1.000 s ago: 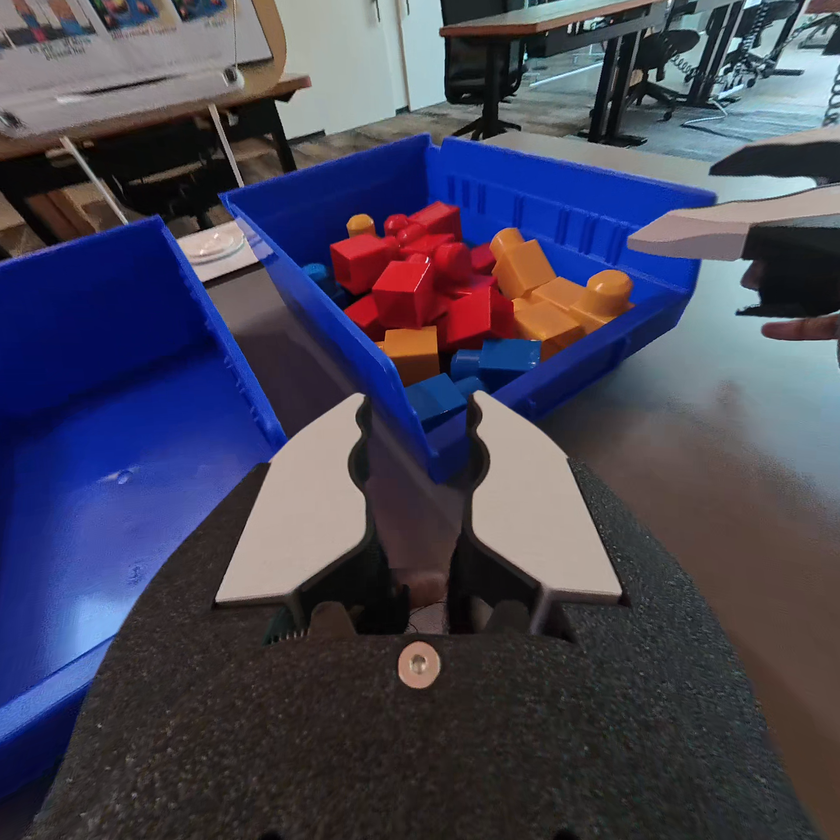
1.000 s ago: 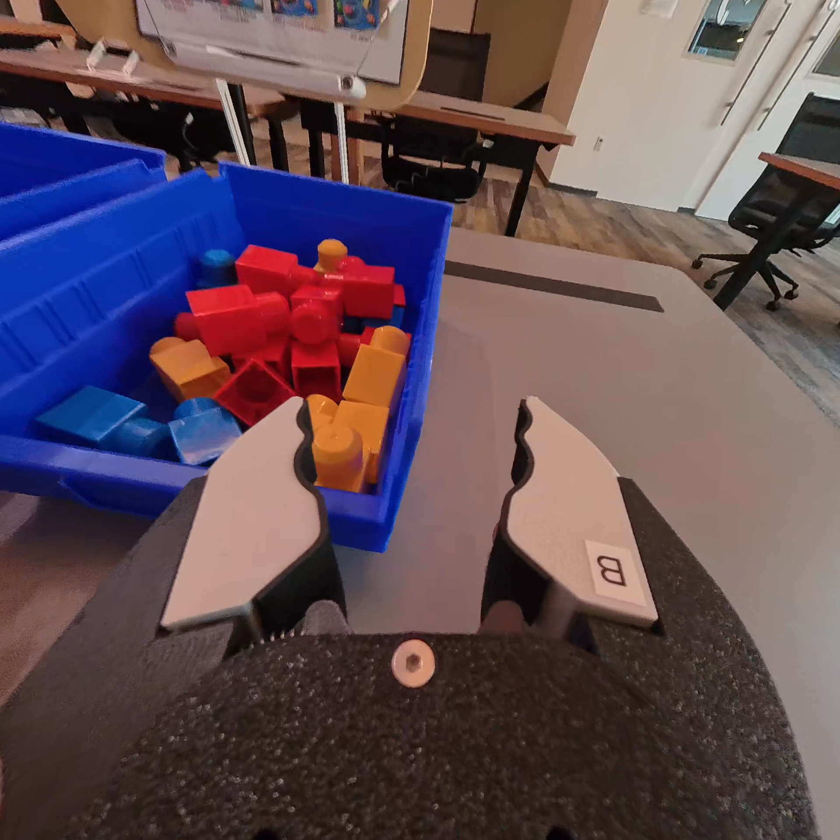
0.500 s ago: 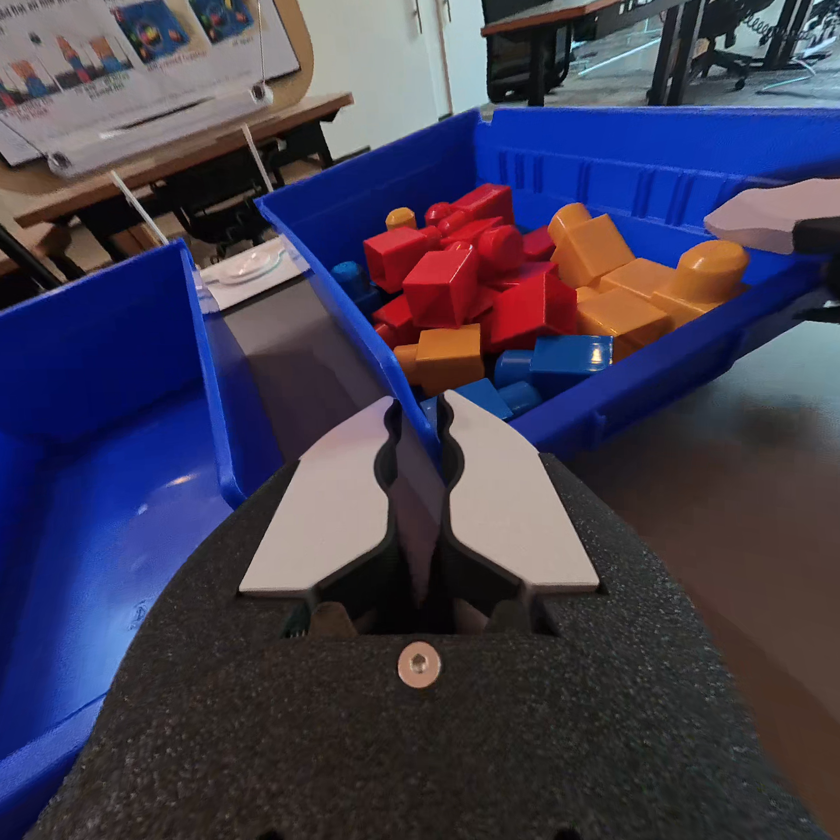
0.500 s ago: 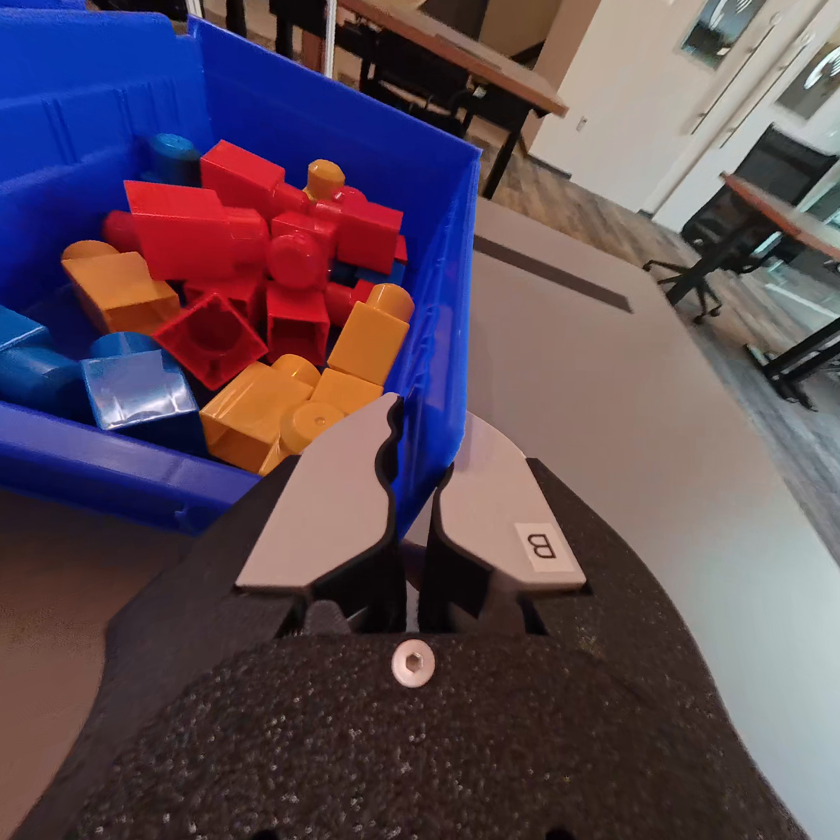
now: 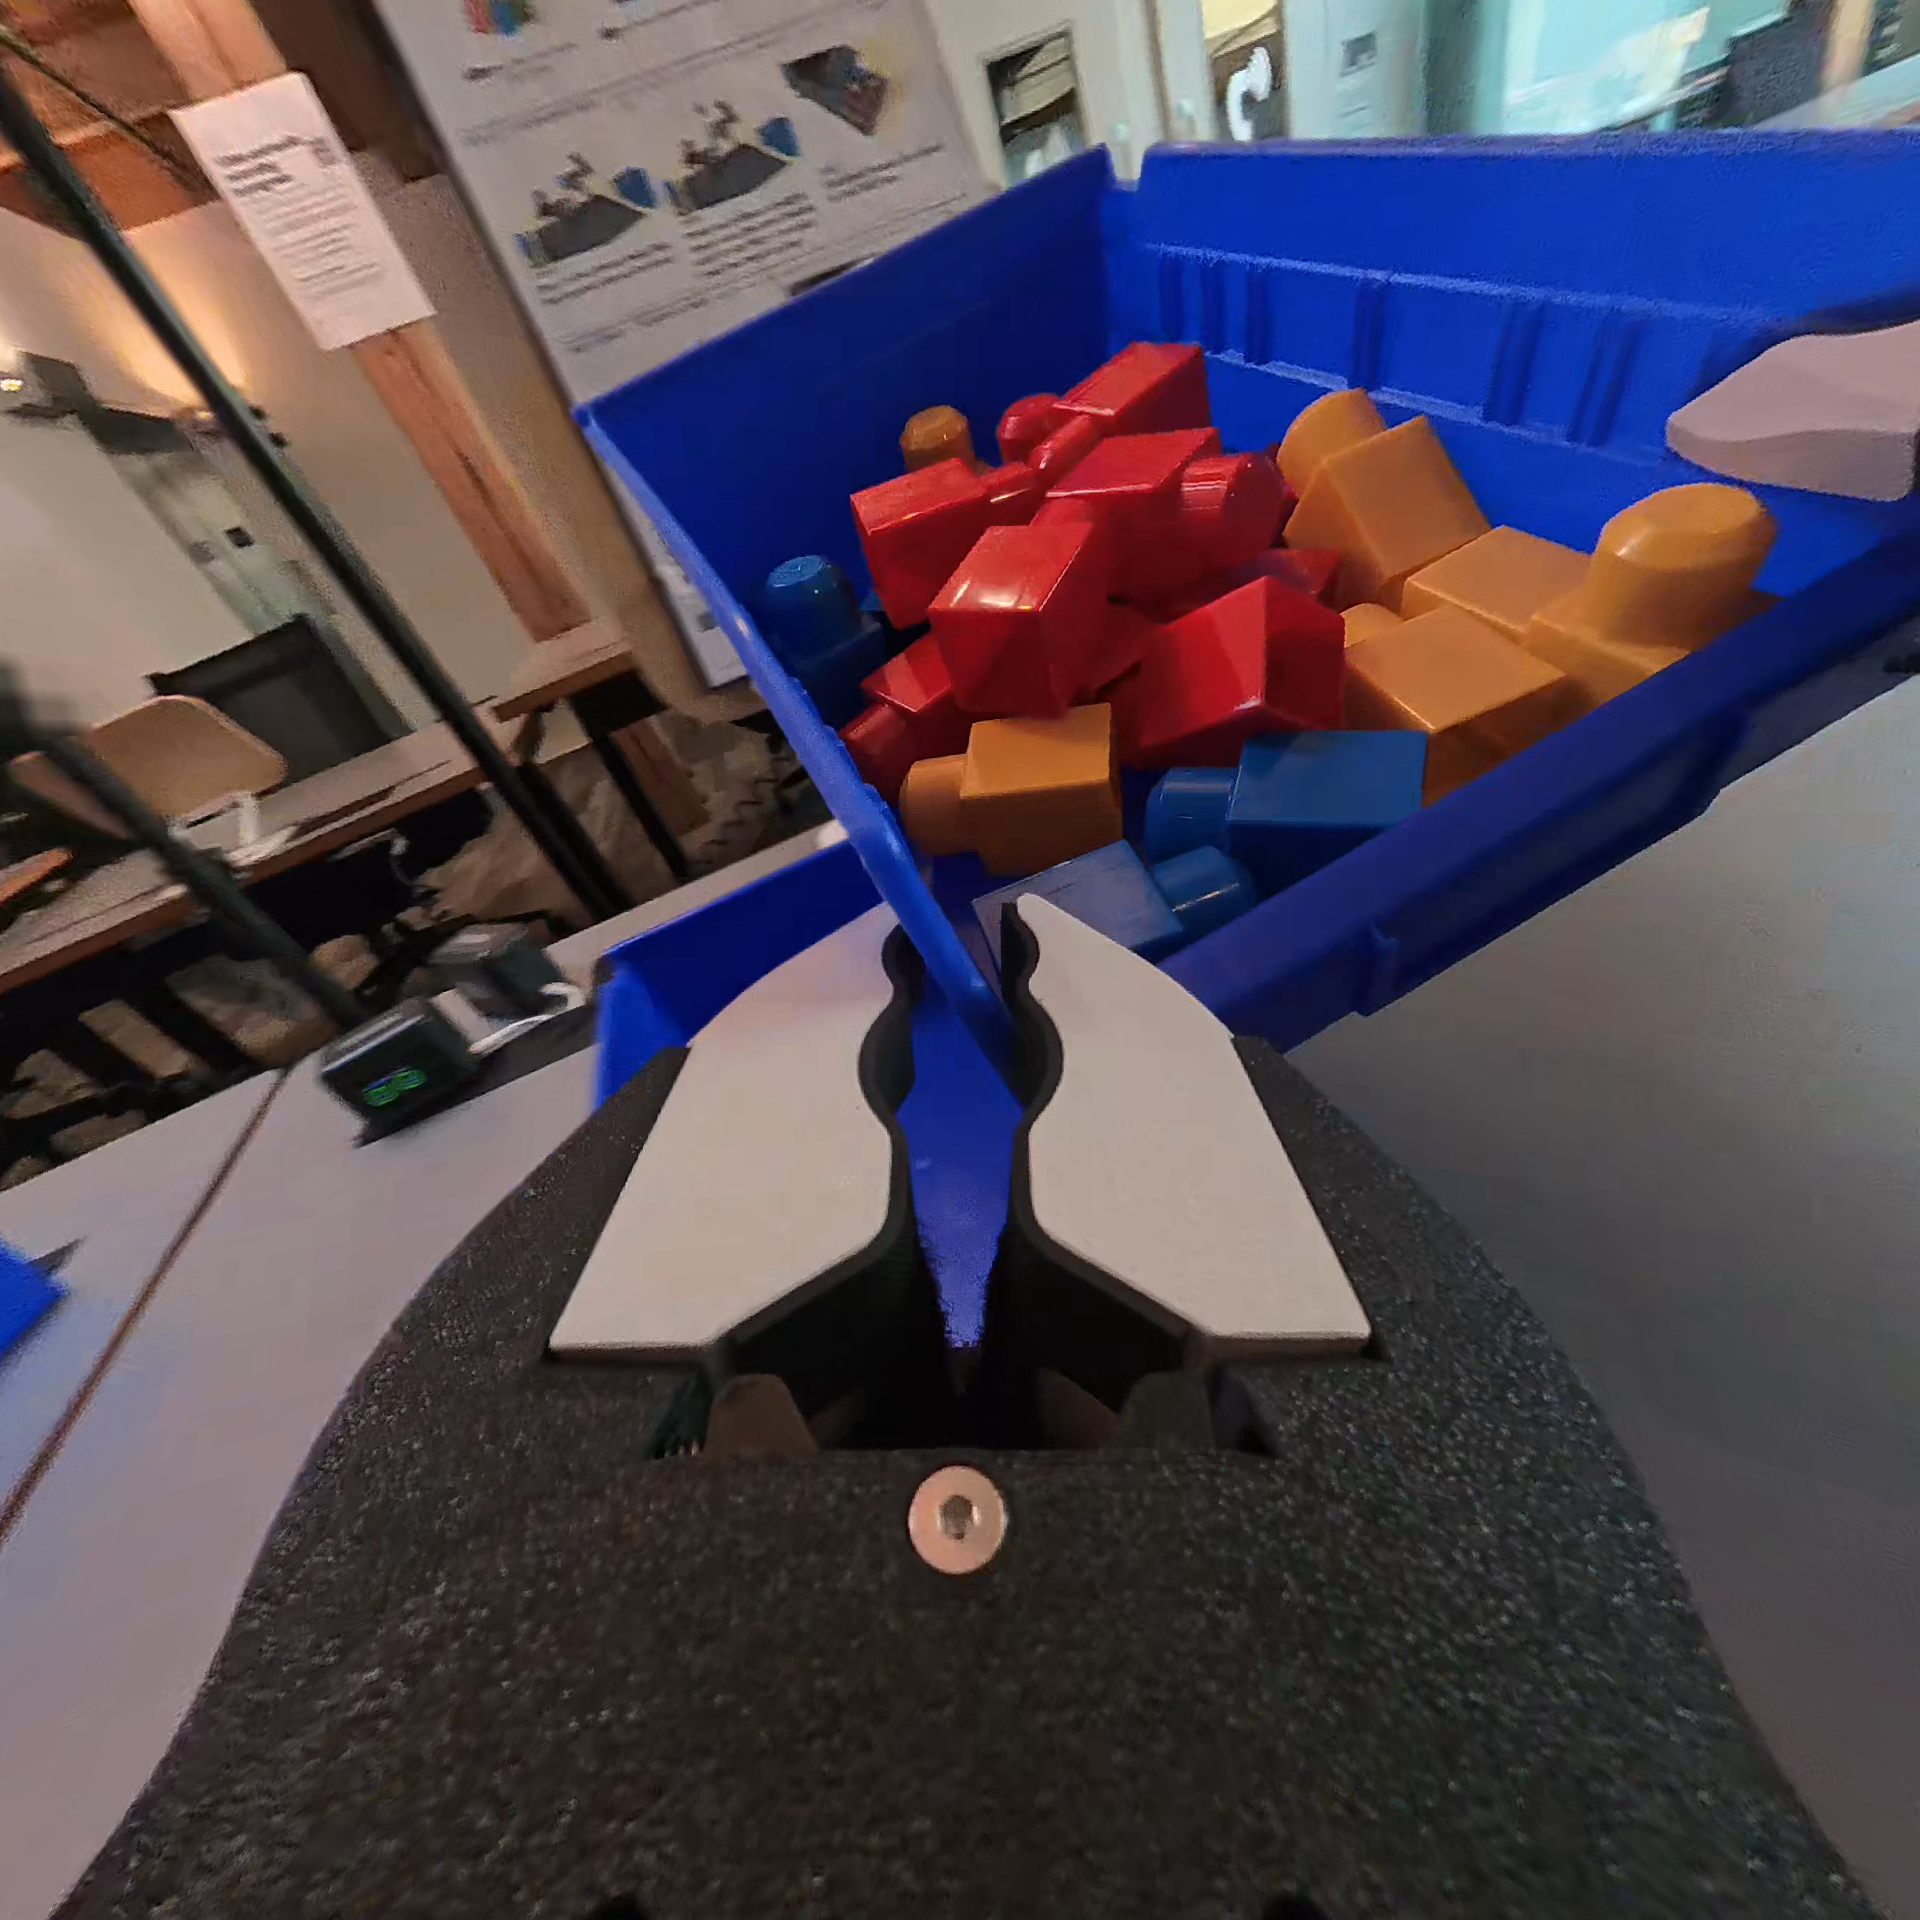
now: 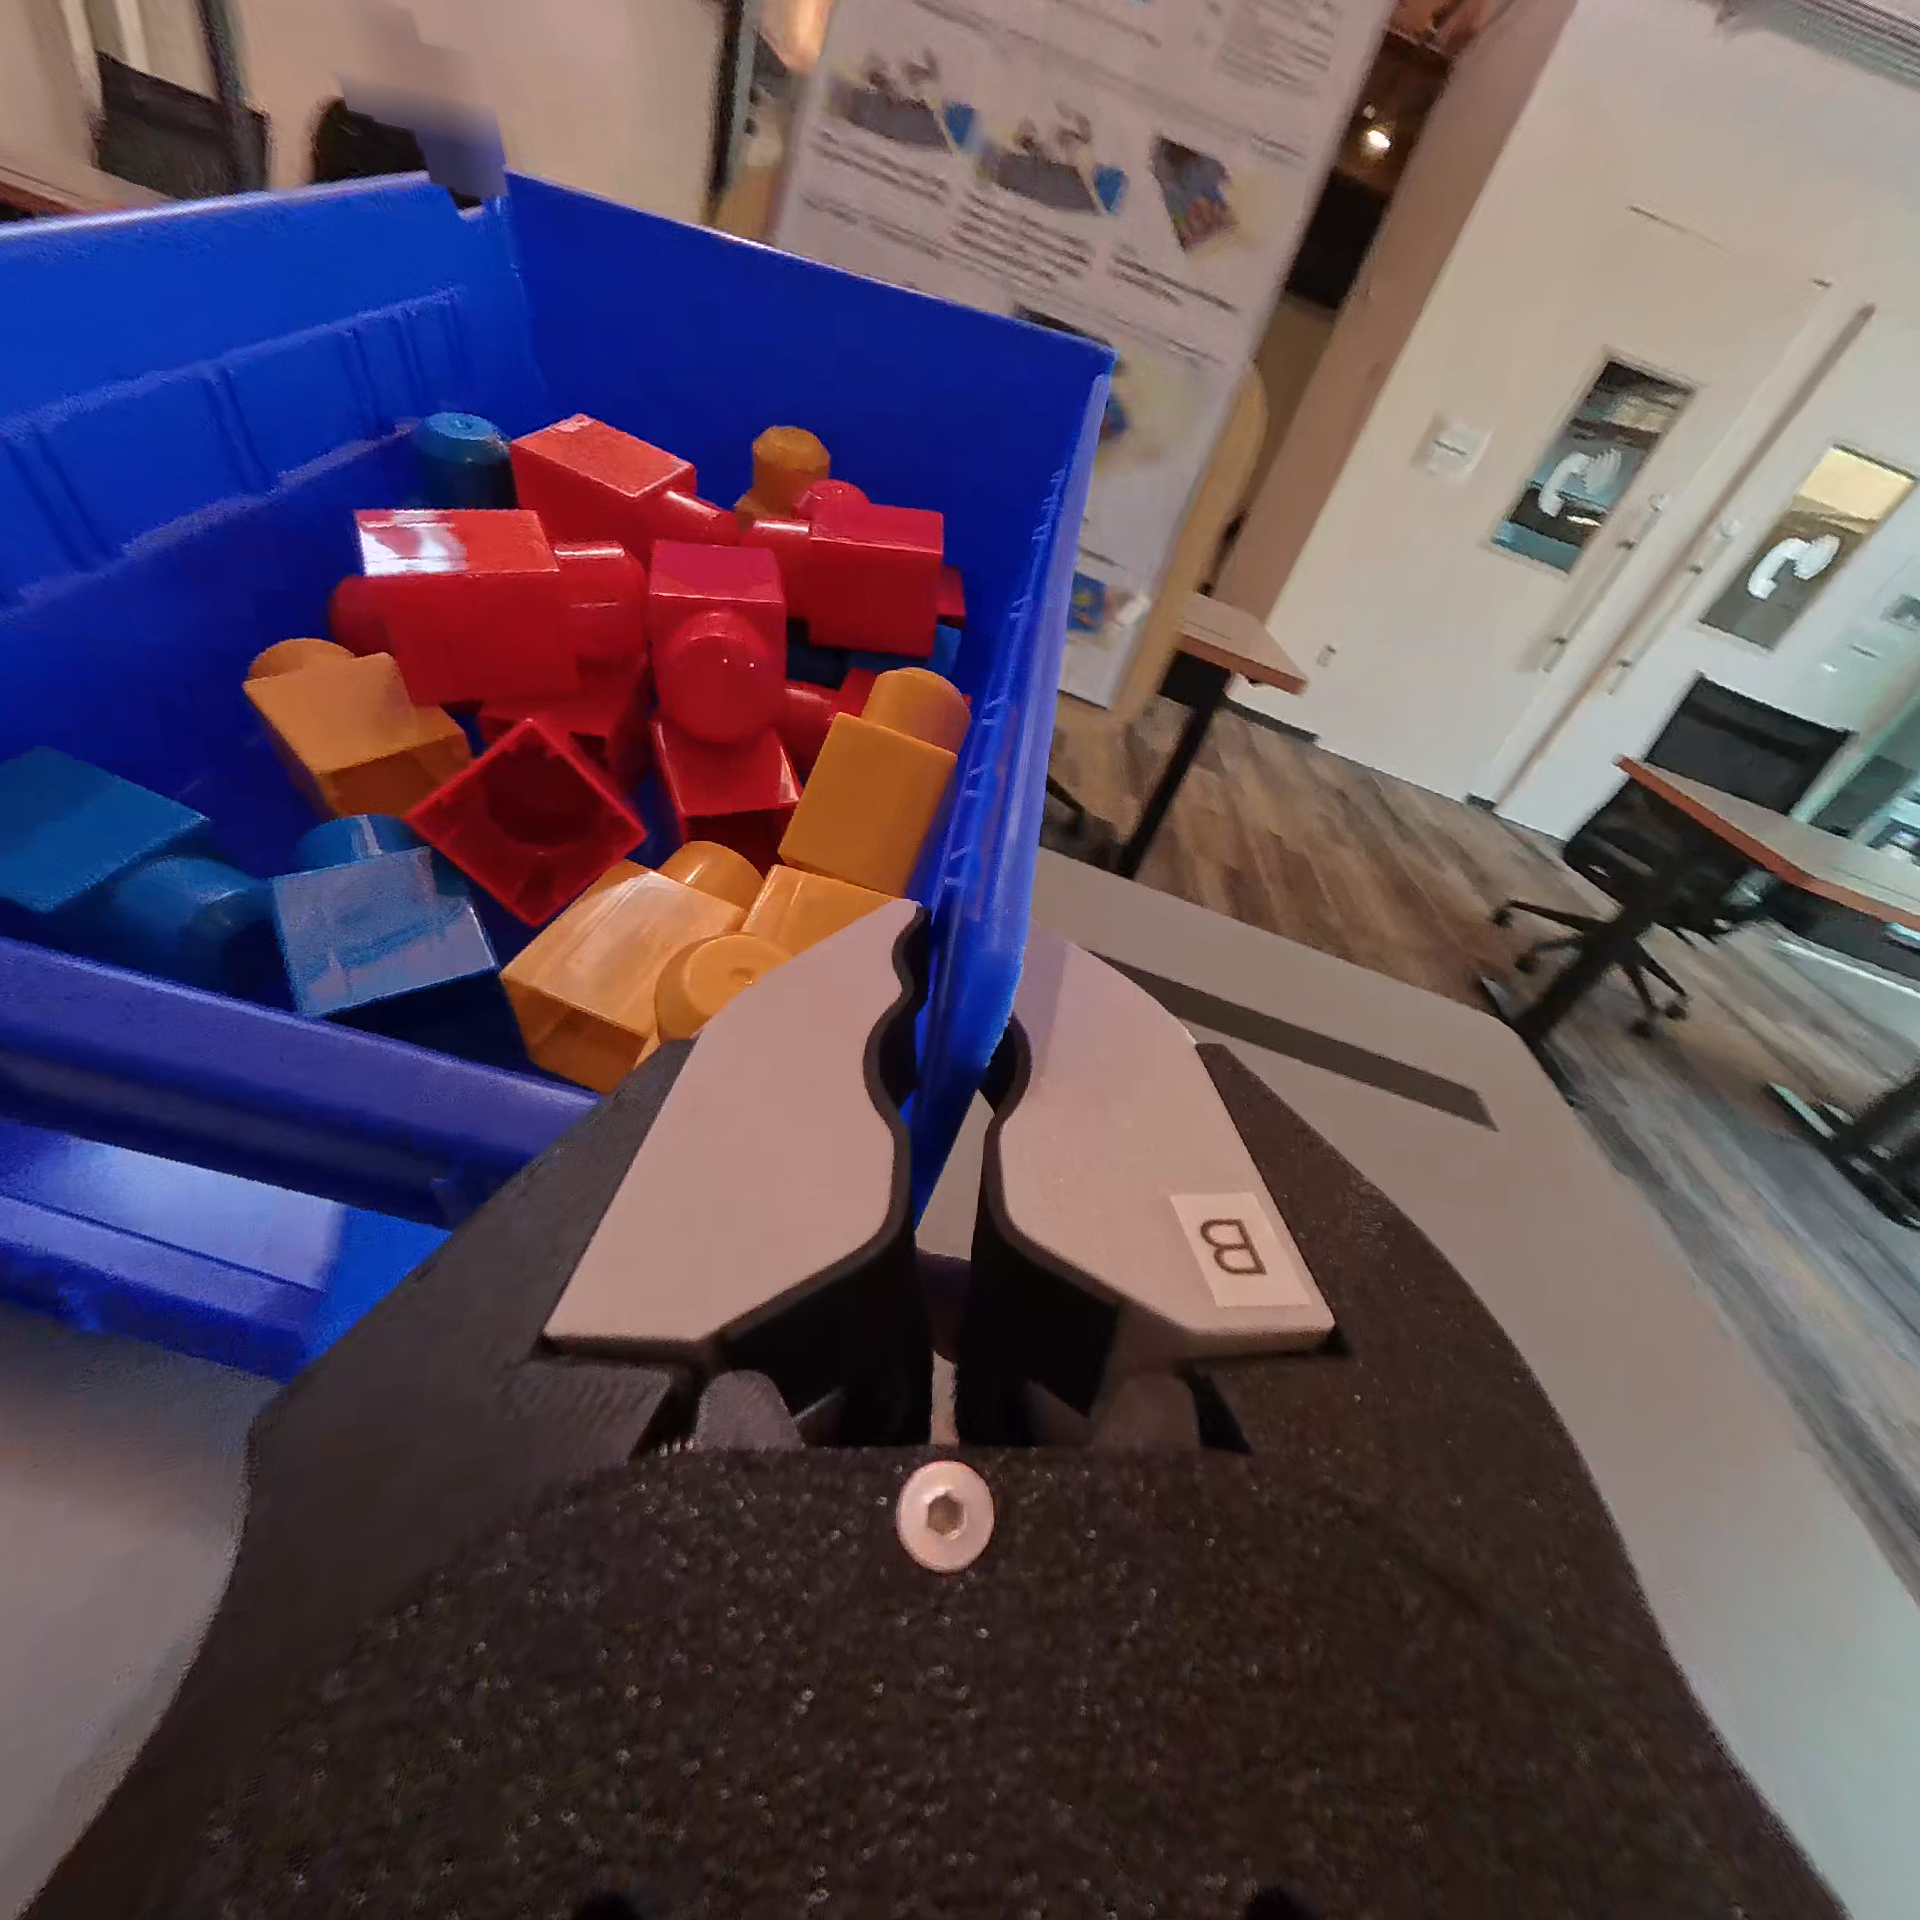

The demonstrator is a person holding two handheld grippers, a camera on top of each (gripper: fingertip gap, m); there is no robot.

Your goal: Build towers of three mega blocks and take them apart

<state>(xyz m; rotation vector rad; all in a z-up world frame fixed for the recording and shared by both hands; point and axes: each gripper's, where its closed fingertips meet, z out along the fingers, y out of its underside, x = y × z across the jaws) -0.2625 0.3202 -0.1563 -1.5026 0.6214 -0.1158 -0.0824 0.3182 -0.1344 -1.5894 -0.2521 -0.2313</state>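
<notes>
Left wrist view: my left gripper (image 5: 961, 997) is clamped on the side wall of the blue bin (image 5: 1455, 260), jaws narrow, both pads pressed against the thin blue plastic near the front corner. Bin looks tilted and lifted off the grey table (image 5: 1558, 1247).

Mega blocks are all loose inside the bin, none stacked: red blocks (image 5: 1091, 582) piled in the middle, orange blocks (image 5: 1455, 623) toward the far side, blue blocks (image 5: 1320, 790) low at the front lip, just beyond my fingertips. One fingertip of the other gripper (image 5: 1808, 426) shows at the right edge, over the bin's opposite wall.

Right wrist view confirms: my right gripper (image 6: 966, 977) is pinched on the bin's (image 6: 260, 312) other side wall, inner finger inside the bin just beside an orange block (image 6: 873, 790), outer finger (image 6: 1101, 1091) outside. Jaws nearly together with the wall between them. Reds (image 6: 478, 603) centre, blues (image 6: 374, 925) at the near left.

A second blue bin's (image 5: 665, 997) rim shows behind my left finger. Posters (image 5: 675, 156) and desks in the background, blurry.
</notes>
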